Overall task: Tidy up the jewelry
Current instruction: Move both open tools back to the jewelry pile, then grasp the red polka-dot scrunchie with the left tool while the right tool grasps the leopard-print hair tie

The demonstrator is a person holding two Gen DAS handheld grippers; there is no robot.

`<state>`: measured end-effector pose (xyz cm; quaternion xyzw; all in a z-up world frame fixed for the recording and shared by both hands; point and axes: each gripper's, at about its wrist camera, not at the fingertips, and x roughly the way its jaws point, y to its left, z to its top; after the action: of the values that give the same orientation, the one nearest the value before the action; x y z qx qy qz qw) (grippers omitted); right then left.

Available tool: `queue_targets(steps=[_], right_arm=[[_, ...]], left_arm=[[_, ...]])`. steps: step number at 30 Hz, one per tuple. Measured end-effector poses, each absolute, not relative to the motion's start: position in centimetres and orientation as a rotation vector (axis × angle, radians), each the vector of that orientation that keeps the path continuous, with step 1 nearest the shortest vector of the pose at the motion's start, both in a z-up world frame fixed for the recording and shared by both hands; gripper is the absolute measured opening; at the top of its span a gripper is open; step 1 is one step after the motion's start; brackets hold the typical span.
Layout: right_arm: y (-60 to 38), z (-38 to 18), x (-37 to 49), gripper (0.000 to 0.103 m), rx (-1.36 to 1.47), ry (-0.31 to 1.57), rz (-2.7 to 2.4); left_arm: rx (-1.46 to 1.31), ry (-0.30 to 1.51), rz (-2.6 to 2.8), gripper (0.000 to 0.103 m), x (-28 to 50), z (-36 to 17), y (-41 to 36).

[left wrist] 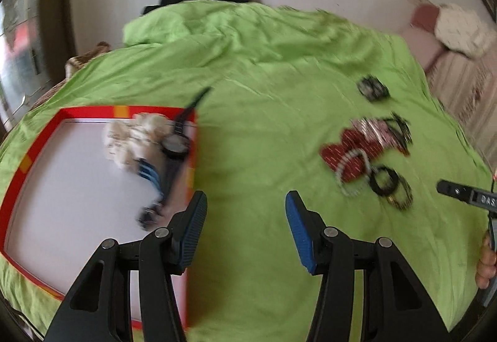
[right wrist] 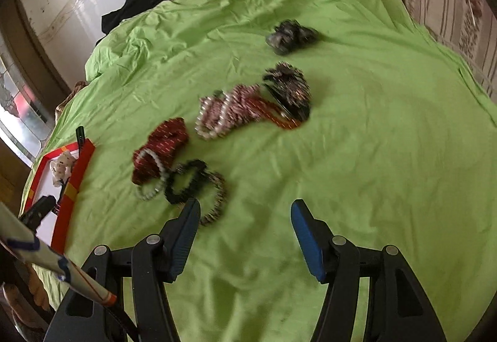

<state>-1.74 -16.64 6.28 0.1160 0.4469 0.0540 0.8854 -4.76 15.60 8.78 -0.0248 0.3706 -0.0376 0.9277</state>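
Green bedsheet (right wrist: 357,131) — loose jewelry pile (right wrist: 223,124) mid-sheet: bead bracelets, red scrunchie (right wrist: 161,143), black bands. Red-rimmed tray (left wrist: 40,143) holds a black watch (left wrist: 175,145) and a white puff. Left gripper (left wrist: 247,218) and right gripper (right wrist: 245,227) — both spread, empty.

Motion blur is smearing the jewelry pile (right wrist: 223,124) on your bed so single pieces are running together, the red-rimmed tray (left wrist: 31,155) is running under your left gripper, and your right hand (left wrist: 486,261) is slipping past the frame's edge.
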Motion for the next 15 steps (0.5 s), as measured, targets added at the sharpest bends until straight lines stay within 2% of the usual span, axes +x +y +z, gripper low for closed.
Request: queue_targets(steps=[3,7,10,15], right_arm=[[-16.4,5.4,-1.8,0.065,0.24,0.938,0.134],[-15.3,4.3,-1.2,0.053,0.219,0.948,0.171],[-14.3,3.6,-0.7,0.046,0.206,0.958,0.193],[-13.1,2.9,0.1,0.043,0.17,0.954,0.202]], left_arm=[[-0.061,0.795,-0.132,0.051,-4.3,8.5,13.8],[-0.13,0.856,-0.209,0.051,-2.3,7.9,12.5],[-0.116,0.872,-0.242,0.046,-0.5,7.4,11.0],[-0.131,0.928,-0.314,0.045,1.7,5.9,9.3]])
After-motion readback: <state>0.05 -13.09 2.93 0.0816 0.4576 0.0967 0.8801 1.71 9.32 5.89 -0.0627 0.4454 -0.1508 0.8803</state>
